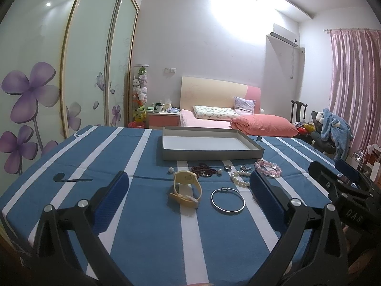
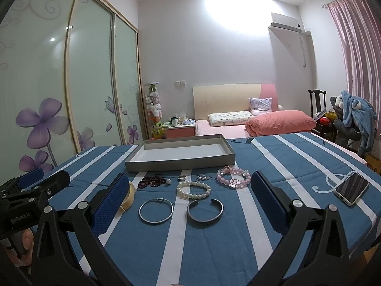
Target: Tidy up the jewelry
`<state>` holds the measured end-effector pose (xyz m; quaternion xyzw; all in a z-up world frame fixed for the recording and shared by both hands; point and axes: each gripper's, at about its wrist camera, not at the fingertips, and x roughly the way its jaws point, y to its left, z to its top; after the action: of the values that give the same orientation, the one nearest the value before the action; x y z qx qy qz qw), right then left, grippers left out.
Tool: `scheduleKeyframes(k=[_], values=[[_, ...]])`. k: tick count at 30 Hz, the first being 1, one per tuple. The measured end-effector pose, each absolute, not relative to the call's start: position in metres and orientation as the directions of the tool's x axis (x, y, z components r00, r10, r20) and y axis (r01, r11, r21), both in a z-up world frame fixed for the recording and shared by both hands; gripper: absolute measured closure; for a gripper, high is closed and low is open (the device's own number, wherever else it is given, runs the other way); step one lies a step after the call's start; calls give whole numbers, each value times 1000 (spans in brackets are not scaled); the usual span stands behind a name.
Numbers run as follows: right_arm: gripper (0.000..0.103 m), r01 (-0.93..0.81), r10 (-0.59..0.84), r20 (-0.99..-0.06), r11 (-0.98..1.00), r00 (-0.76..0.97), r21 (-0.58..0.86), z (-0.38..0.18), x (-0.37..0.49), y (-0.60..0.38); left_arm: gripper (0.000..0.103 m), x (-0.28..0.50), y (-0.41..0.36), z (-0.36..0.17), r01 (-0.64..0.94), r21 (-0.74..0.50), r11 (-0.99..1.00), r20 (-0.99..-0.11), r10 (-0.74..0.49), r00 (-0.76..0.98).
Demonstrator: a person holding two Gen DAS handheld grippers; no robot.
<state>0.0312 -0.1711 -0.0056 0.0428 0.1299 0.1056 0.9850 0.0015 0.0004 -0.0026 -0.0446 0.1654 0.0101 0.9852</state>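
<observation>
A grey shallow tray lies empty at the table's far side. In front of it lie a cream watch, a thin silver bangle, a grey open cuff, a pearl bracelet, a pink bead bracelet, dark red beads and a ring. My left gripper is open above the watch and bangle. My right gripper is open above the bangle and cuff. Both are empty.
The table has a blue and white striped cloth. A phone lies at its right side. The right gripper's body shows at the right of the left wrist view. A bed, wardrobe and chairs stand behind.
</observation>
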Motion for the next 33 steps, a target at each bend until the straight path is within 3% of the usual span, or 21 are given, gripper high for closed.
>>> scheduleKeyframes(k=[33], values=[[2,-195,220,-253,974,942,119,-8,32,-171,4,1,1,-1,-37,-86,996,-328,7,945]])
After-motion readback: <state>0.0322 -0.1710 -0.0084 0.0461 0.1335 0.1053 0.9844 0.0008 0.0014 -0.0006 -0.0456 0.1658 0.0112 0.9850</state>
